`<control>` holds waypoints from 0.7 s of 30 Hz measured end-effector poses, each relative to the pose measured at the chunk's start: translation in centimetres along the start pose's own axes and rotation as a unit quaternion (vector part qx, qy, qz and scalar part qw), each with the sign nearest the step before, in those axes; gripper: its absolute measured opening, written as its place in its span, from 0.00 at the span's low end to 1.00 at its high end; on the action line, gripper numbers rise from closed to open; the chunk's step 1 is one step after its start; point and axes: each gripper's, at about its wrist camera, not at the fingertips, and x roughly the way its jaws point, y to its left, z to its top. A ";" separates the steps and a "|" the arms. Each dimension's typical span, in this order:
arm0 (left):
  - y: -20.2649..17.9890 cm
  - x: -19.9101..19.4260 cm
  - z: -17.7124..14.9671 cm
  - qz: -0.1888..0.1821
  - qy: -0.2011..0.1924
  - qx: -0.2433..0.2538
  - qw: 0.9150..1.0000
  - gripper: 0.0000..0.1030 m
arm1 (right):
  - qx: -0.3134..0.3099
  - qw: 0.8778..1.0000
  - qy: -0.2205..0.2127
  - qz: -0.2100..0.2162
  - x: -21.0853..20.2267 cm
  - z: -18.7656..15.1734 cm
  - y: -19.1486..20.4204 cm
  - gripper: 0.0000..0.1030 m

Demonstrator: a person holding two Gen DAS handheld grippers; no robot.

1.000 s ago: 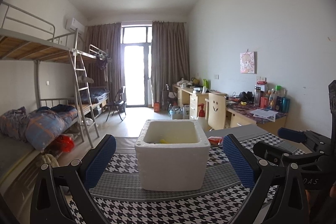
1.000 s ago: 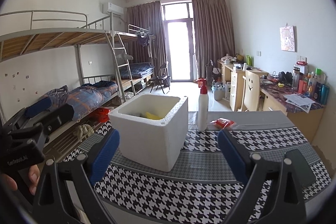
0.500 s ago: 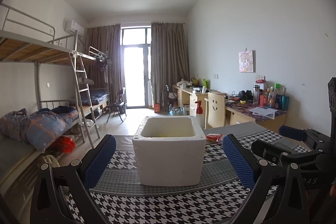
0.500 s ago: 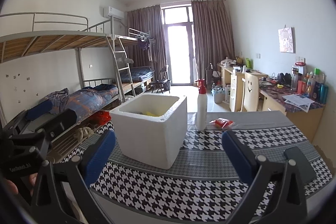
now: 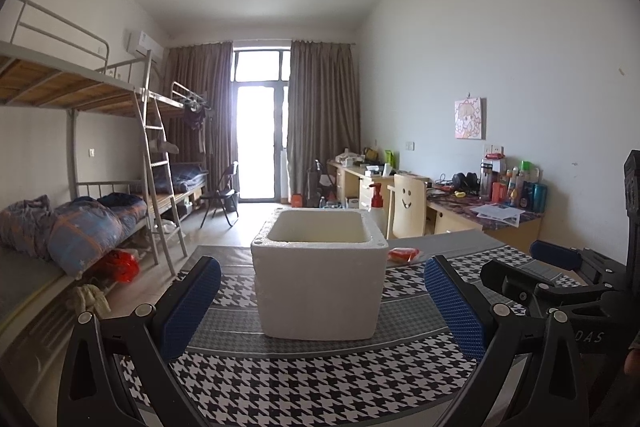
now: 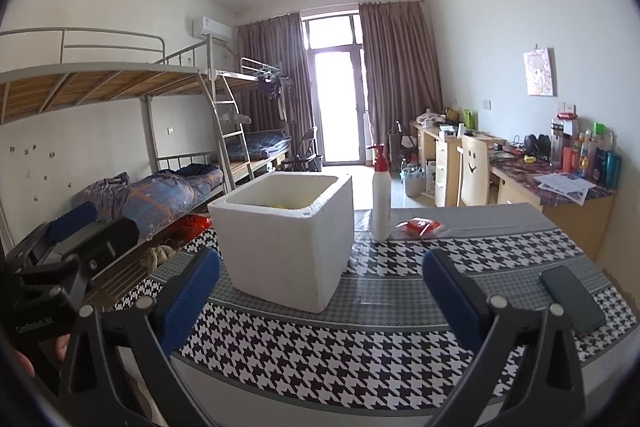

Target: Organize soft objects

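Note:
A white foam box stands open-topped on the houndstooth tablecloth; it also shows in the right wrist view, where a bit of a yellow object shows inside. My left gripper is open and empty, its blue pads just in front of the box. My right gripper is open and empty, to the right of the box. A red packet lies behind the box, also seen in the left wrist view.
A white spray bottle with a red top stands behind the box. A black phone lies at the table's right. The other gripper shows at each view's side. Bunk beds stand left, desks right.
Both grippers have sunk lower and level with the table, so the box's inside and the yellow object are less visible. Both stay open and empty.

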 end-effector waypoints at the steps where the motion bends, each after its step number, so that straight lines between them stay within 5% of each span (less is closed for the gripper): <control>1: 0.0 0.0 -0.1 -0.001 0.000 -0.001 1.000 0.99 | 0.000 1.000 0.000 -0.001 0.0 -0.1 -0.1 0.99; 21: 0.0 0.3 -1.6 0.003 0.003 -0.002 1.000 0.99 | 0.003 1.000 0.000 -0.011 0.0 -1.4 -0.3 0.99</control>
